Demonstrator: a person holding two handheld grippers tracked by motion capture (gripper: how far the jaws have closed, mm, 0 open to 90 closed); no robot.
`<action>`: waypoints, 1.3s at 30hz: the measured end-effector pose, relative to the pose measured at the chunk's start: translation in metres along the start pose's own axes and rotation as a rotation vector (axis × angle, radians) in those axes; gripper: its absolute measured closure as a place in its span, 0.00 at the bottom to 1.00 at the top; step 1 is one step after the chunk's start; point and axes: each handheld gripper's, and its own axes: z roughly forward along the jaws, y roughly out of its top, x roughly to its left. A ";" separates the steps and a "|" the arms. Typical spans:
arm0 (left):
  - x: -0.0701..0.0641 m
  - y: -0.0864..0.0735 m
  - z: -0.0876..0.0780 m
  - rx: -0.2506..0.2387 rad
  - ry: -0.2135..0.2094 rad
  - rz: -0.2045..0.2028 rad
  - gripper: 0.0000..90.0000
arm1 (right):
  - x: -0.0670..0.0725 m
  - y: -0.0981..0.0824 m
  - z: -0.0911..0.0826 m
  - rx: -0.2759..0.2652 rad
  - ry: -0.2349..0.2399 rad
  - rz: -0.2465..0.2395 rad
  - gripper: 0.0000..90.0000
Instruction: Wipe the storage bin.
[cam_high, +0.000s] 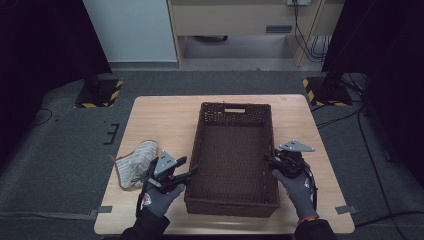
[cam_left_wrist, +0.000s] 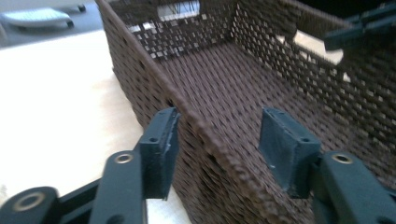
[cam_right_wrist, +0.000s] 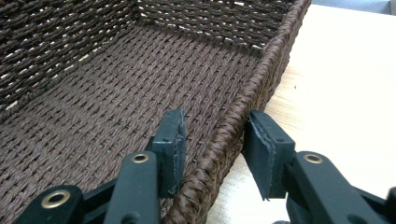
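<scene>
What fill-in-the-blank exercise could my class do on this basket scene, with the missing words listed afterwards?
1. The brown woven basket stands on a wooden ____.
2. The fingers of the right gripper straddle the basket's ____.
3. Inside, the basket is ____.
4. The striped cloth lies beside the ____ gripper.

Missing words: table; rim; empty; left

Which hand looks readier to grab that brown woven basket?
Probably the right. Its tongs straddle the rim of the brown woven basket closely, one pad on each side. The left tongs also straddle the rim but stand much wider.
</scene>
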 end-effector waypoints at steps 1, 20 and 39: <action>0.004 0.001 -0.003 -0.012 0.008 -0.006 0.48 | 0.000 0.000 0.000 0.000 0.003 -0.004 0.66; 0.099 -0.036 -0.045 0.073 0.307 -0.087 0.44 | -0.003 0.001 0.002 -0.011 0.005 0.023 0.65; 0.140 -0.079 -0.015 0.217 0.353 -0.174 0.35 | -0.005 -0.001 0.001 -0.014 0.008 0.021 0.53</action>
